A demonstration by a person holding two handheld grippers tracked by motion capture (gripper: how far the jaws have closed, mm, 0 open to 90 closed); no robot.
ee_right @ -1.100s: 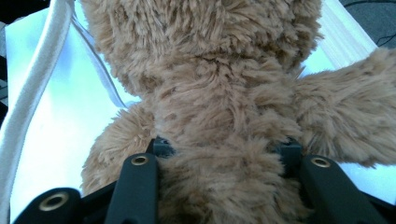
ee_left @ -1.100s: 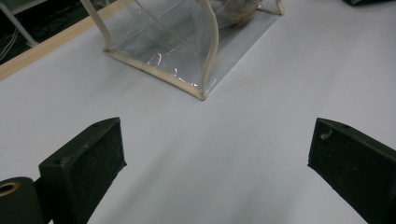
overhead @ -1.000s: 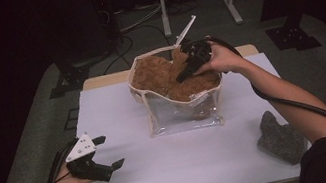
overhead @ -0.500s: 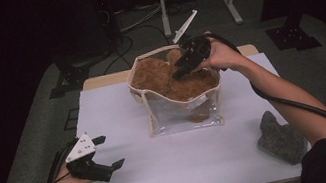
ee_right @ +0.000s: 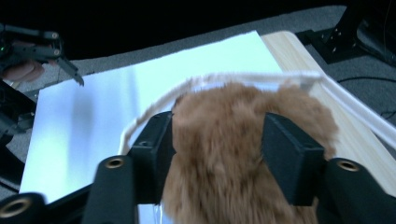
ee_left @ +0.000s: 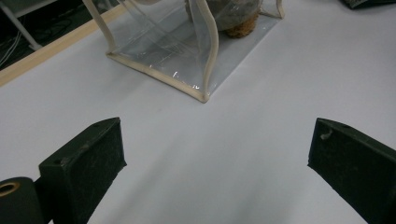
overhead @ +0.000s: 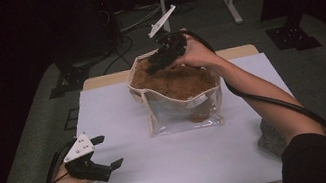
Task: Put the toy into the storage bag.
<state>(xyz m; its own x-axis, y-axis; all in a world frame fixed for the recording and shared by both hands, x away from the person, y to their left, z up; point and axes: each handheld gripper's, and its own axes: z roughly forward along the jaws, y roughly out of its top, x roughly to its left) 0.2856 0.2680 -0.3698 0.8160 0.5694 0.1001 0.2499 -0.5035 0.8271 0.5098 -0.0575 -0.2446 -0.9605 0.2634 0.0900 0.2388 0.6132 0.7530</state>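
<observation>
The right gripper (overhead: pixel 163 56) is working at the far edge of the clear bag (overhead: pixel 182 113), and its jaws are sitting either side of a tuft of the brown furry toy (overhead: pixel 174 82) that is stuffed into the bag's open mouth. In the right gripper view the fur (ee_right: pixel 224 140) is bulging up between the two black pads and pressing against both, so the jaws are clamped on it, having just been closing. The toy is lying directly below and ahead of these fingertips, its long side running across the bag from one seam to the other, with the cream piping of the rim curving just beyond the pads.

The left gripper (overhead: pixel 106 155) is hovering over the white table (overhead: pixel 175 170), well apart from the bag, its jaws standing wide with nothing between them; the bag's near corner (ee_left: pixel 201 95) is lying ahead of them. The right hand is plainly the nearer one.

No brand, label or writing is legible anywhere.
</observation>
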